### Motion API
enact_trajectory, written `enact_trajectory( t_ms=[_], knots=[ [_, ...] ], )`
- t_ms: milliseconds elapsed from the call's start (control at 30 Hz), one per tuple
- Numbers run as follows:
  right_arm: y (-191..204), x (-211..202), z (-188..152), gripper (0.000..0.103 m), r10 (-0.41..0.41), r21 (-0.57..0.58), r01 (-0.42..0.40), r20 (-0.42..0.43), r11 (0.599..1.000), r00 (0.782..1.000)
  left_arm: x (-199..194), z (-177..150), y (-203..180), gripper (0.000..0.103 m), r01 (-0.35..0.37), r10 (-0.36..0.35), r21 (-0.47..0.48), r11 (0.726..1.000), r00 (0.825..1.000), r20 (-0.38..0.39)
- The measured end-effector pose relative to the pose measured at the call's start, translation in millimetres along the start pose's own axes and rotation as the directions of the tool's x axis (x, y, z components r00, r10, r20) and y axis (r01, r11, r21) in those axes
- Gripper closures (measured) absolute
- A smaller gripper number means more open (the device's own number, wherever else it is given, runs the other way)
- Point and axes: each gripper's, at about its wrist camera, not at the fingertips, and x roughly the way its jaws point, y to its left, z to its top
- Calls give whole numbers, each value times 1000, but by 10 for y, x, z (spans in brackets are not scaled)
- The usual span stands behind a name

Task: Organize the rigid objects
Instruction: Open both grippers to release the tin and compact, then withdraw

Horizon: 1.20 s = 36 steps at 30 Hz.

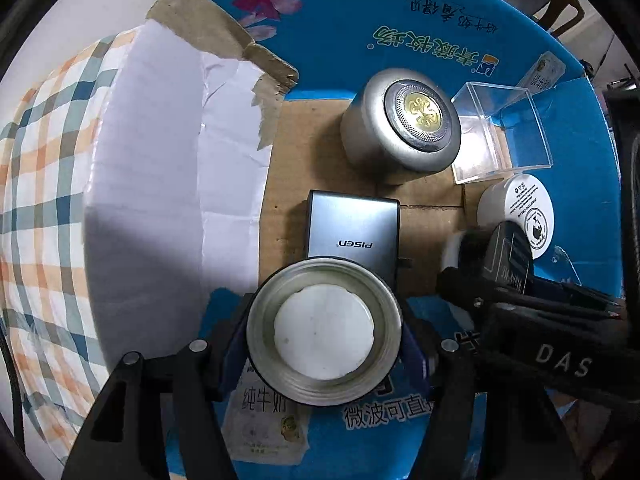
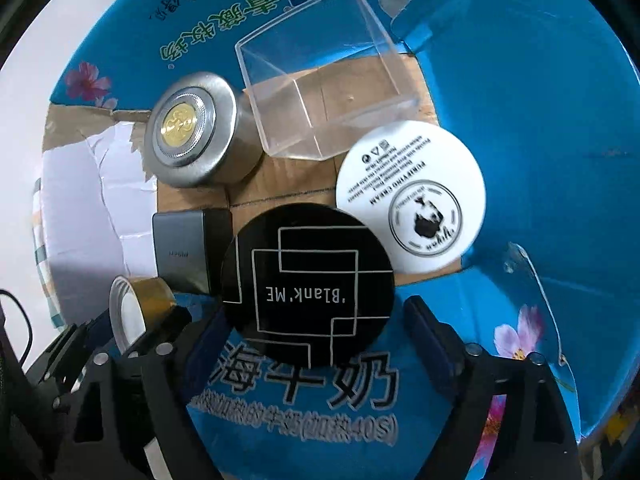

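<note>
Our left claw [image 1: 325,354] grips a round metal tin with a white centre [image 1: 324,330], held over the blue printed cardboard box [image 1: 400,20]. Our right claw [image 2: 310,322] stands open around a glossy black round compact [image 2: 308,282], pads apart from it. Only the right view shows this lid's white line pattern fully, beside a matte white cream jar [image 2: 412,196], clear plastic cube [image 2: 324,76] and brushed silver canister [image 2: 200,132].

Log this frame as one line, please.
left gripper: shut on gold-banded jar | right gripper: open around black compact | both over blue carton
</note>
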Motion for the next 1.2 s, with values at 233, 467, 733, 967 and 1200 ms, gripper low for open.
enact_trajectory(
  t_ms=[233, 467, 733, 967, 1200],
  knots=[
    [-145, -175, -179, 15, -14, -33, 15, 41, 999, 999, -97, -43, 6, 40, 4, -4, -8, 1000, 1000, -19],
    [-134, -448, -253, 11, -92, -89, 106, 143, 990, 985, -369, -161, 109, 24, 25, -24, -49, 998, 999, 27],
    [-132, -687, -319, 0, -167, -131, 200, 225, 971, 960, -659, -151, 36, 0, -15, 17, -39, 999, 997, 73],
    [-255, -999, -513, 0, -174, -136, 215, 264, 967, 949, -838, -257, -77, 0, -66, 69, -25, 997, 989, 128],
    [-324, -1407, -778, 0, -144, -133, 194, 311, 972, 939, -1096, -357, -169, 0, -72, 78, -38, 997, 980, 185]
  ],
)
